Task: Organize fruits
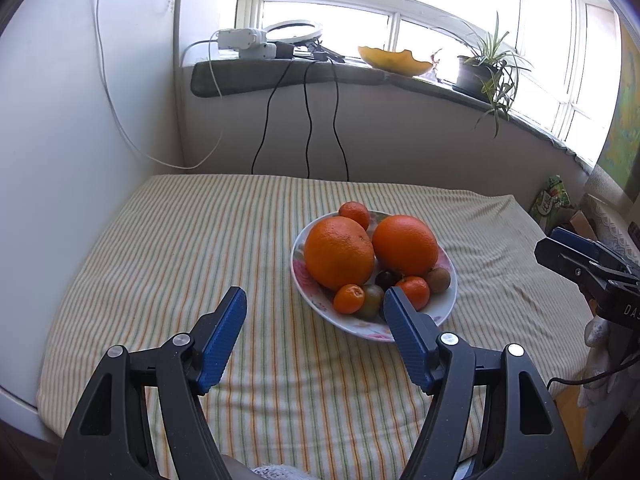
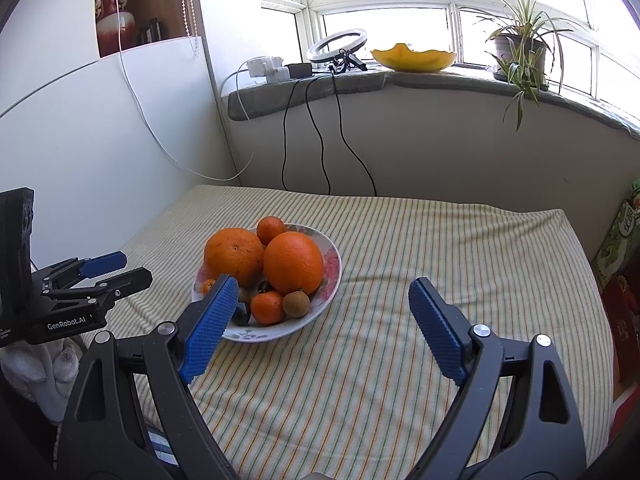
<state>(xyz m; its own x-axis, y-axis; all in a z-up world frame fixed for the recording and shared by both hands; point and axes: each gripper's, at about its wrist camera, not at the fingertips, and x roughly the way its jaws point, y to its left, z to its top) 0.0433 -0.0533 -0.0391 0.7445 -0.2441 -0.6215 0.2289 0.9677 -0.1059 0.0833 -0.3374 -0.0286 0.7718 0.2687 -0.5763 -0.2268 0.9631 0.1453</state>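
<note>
Blue-padded left gripper (image 1: 314, 300) and right gripper (image 2: 322, 294), jaws apart, empty, above striped cloth (image 2: 440, 248). On plate (image 2: 332, 264): two oranges (image 2: 293, 262), three tangerines (image 2: 268, 307), one kiwi (image 2: 296, 303).

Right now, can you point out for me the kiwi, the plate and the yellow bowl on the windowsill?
kiwi (image 2: 296, 303): right wrist view, middle of its brown skin.
plate (image 2: 330, 268): right wrist view, flowered right rim.
yellow bowl (image 2: 414, 60): right wrist view, outer wall.

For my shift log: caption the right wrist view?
Open right gripper above striped tablecloth, beside floral white plate piled with two large oranges and smaller fruit.
</note>
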